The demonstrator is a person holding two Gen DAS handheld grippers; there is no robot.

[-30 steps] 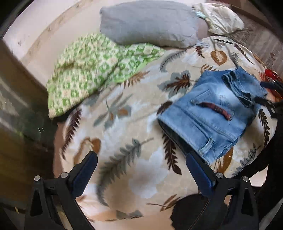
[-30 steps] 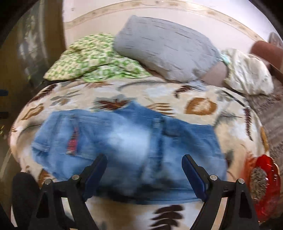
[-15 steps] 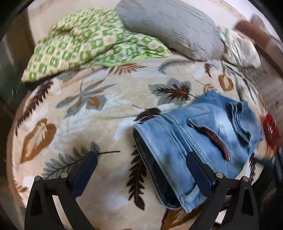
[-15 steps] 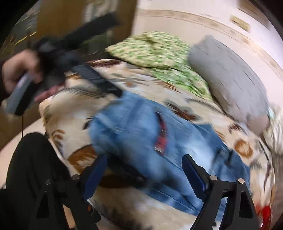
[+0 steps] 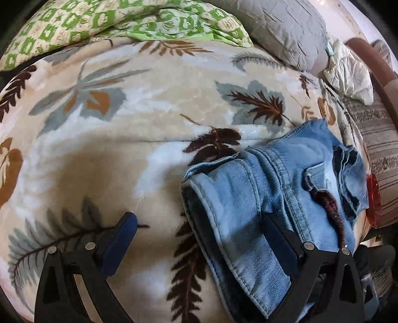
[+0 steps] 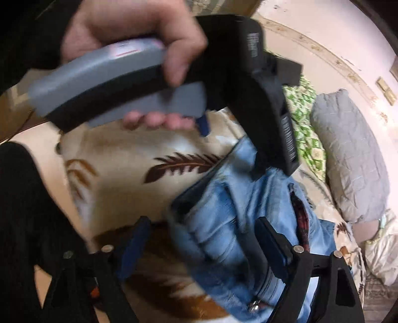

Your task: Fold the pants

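Pants lie folded on leaf-print blanket.

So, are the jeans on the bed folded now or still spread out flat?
Folded. The jeans lie as a compact bundle of stacked denim layers on the leaf-print blanket, with a thick doubled edge at the near end.

I'm looking at a bed covered by a cream fleece blanket printed with brown and grey leaves. Folded light-blue denim pants lie near its front right edge. Along the far edge sit a crumpled green-and-white patterned cloth, a grey pillow and a pale crinkled bundle in the far right corner.
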